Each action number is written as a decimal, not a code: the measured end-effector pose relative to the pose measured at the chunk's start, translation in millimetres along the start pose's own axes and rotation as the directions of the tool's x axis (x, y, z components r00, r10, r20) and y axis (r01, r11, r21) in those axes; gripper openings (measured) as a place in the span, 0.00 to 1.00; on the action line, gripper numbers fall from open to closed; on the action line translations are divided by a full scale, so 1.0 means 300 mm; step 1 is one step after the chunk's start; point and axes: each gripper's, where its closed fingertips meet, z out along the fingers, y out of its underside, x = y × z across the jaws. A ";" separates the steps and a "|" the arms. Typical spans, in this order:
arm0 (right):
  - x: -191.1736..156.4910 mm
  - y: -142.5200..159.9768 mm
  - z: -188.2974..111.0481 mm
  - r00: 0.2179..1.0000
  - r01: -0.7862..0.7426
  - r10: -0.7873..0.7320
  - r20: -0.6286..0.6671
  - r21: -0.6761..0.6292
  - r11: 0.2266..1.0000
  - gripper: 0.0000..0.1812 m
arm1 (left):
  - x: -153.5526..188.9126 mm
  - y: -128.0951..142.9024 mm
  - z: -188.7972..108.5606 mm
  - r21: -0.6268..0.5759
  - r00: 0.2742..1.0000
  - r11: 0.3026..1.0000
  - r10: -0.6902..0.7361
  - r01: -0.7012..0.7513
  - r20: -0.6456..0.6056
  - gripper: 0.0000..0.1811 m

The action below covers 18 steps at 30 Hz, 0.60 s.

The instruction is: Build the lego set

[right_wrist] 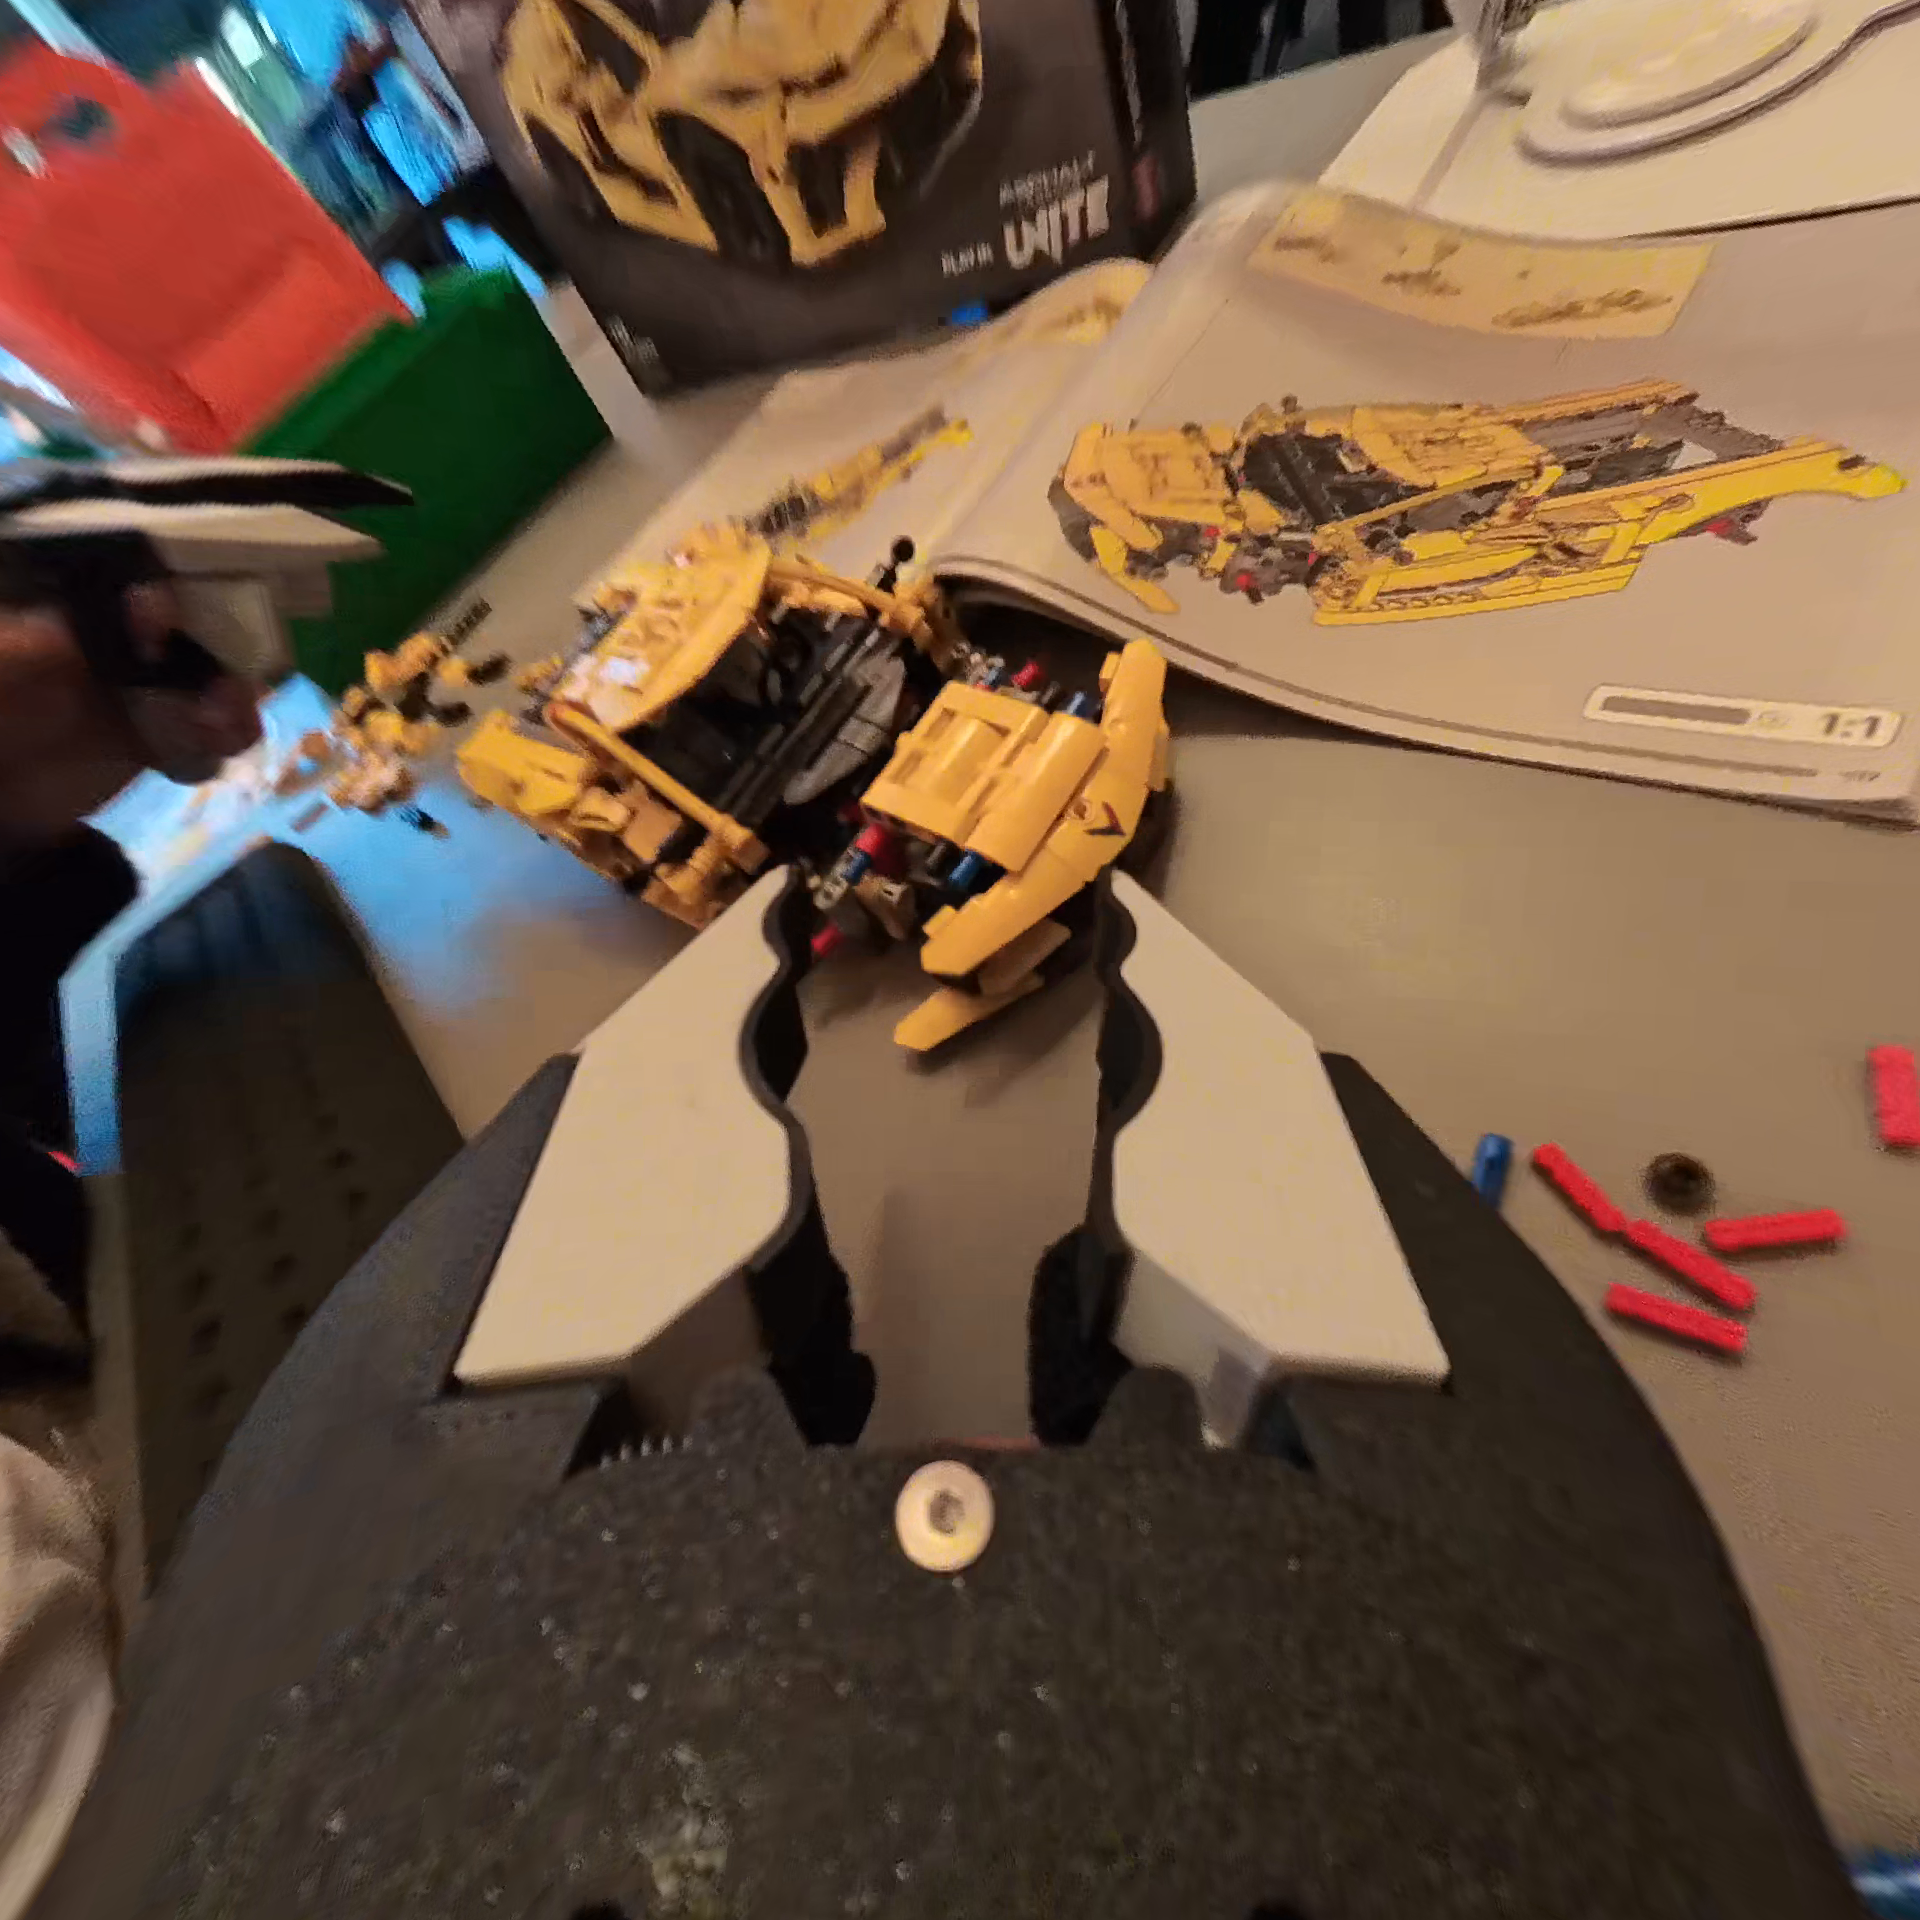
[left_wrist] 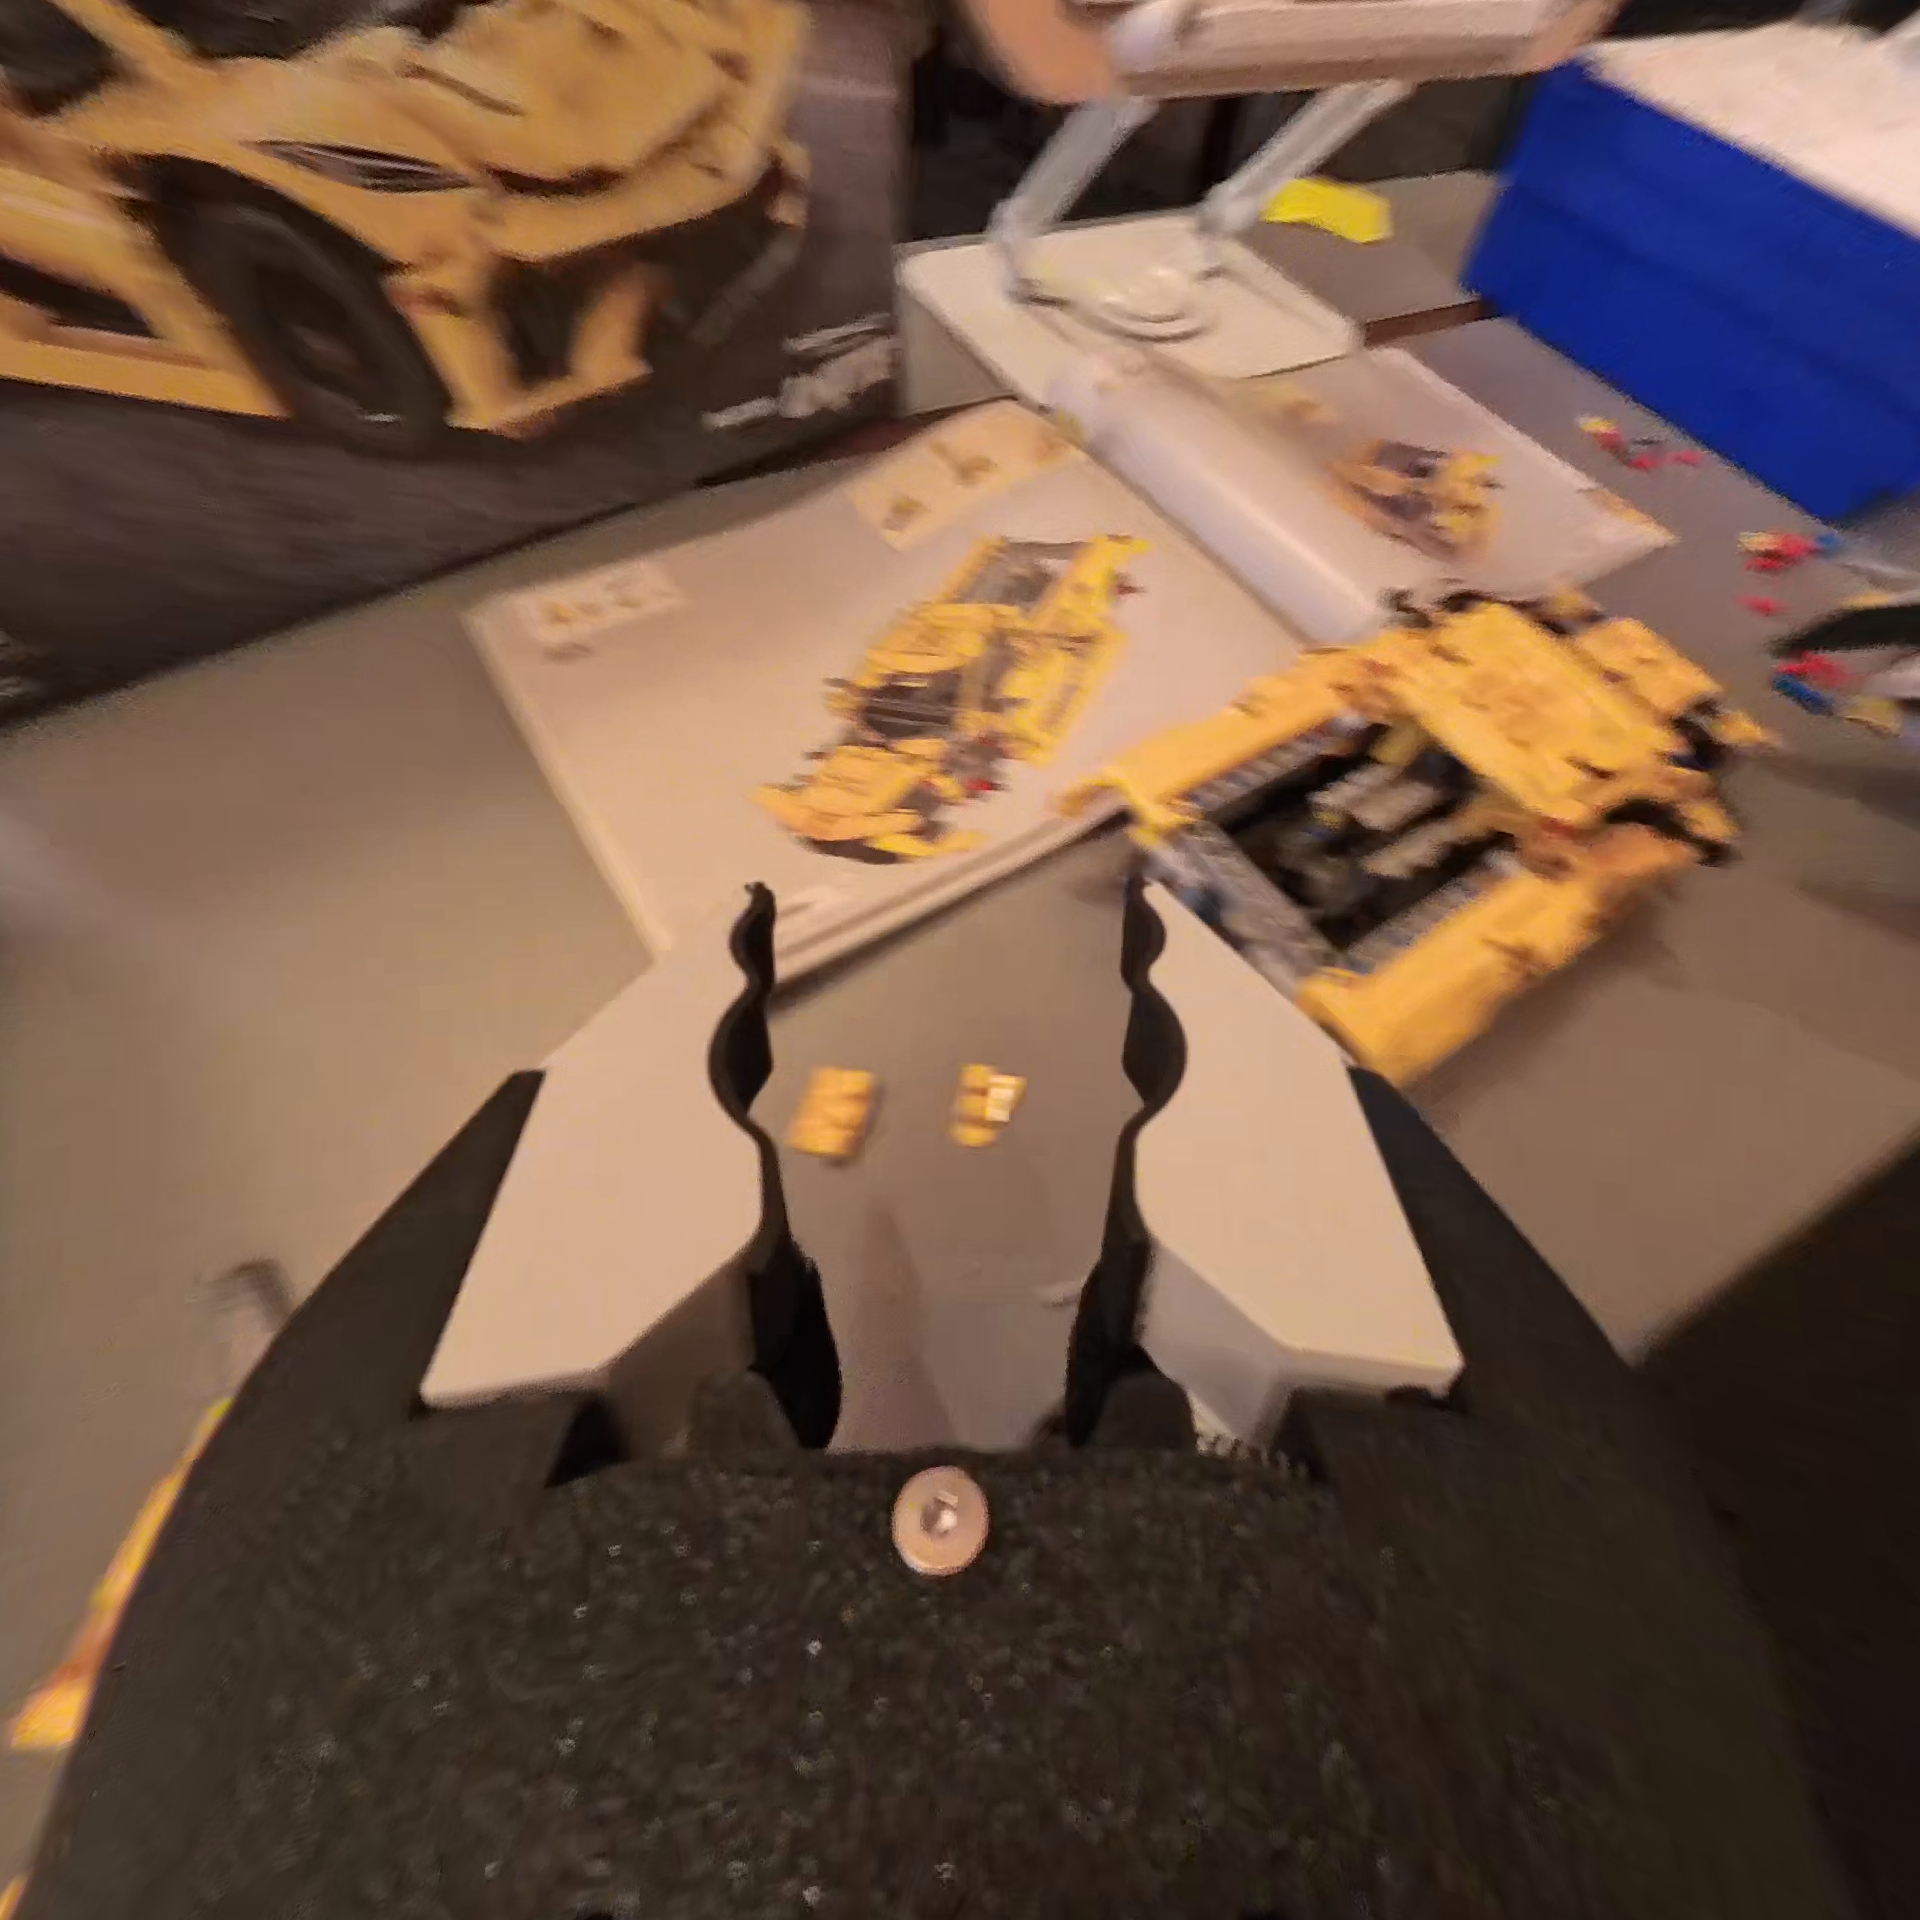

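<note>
Currently: left gripper [left_wrist: 948, 906] fingers released over two small yellow bricks [left_wrist: 834, 1112] on the grey desk [left_wrist: 312, 831]; right gripper [right_wrist: 945, 894] fingers released, empty, before the half-built yellow model [right_wrist: 810, 727]. Centre one brick before clenching.

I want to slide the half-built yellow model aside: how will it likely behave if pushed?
The yellow model looks loosely assembled, with a curved panel jutting out, so parts may flex or pop off. It sits broad on the table, so probably slides rather than tips.

Two loose yellow pieces [left_wrist: 836, 1112] [left_wrist: 987, 1103] — five red pins [right_wrist: 1688, 1262] — one model [right_wrist: 821, 727].
</note>
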 end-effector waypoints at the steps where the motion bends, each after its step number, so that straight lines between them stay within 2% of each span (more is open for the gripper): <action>1: -0.006 -0.006 0.000 1.000 -0.017 0.017 0.008 0.023 1.000 0.29 | -0.070 -0.008 0.012 -0.024 0.998 1.000 -0.012 0.014 0.058 0.37; 2: -0.005 -0.014 -0.001 1.000 -0.013 0.013 0.003 0.031 0.999 0.29 | -0.126 -0.023 0.027 -0.038 0.995 0.999 -0.029 0.032 0.092 0.37; 5: 0.014 -0.037 -0.012 0.998 0.046 -0.043 -0.049 0.070 0.996 0.27 | -0.226 -0.087 0.092 -0.023 0.990 0.994 -0.103 0.106 0.091 0.37; 8: 0.030 -0.018 -0.009 0.996 0.055 -0.052 -0.071 0.043 0.998 0.27 | -0.294 -0.091 0.161 -0.103 0.986 0.985 -0.125 0.137 0.113 0.36; 11: 0.046 -0.008 0.001 0.992 0.077 -0.074 -0.102 0.021 0.997 0.26 | -0.324 -0.092 0.205 -0.161 0.989 0.981 -0.089 0.108 0.122 0.36; 15: 0.053 0.012 0.015 0.988 0.093 -0.094 -0.118 -0.019 0.995 0.24 | -0.375 -0.060 0.166 -0.181 0.986 0.980 -0.057 0.085 0.155 0.36; 18: 0.051 0.023 0.022 0.986 0.112 -0.116 -0.121 -0.040 0.993 0.23 | -0.412 -0.043 0.053 -0.153 0.984 0.980 -0.108 0.130 0.144 0.36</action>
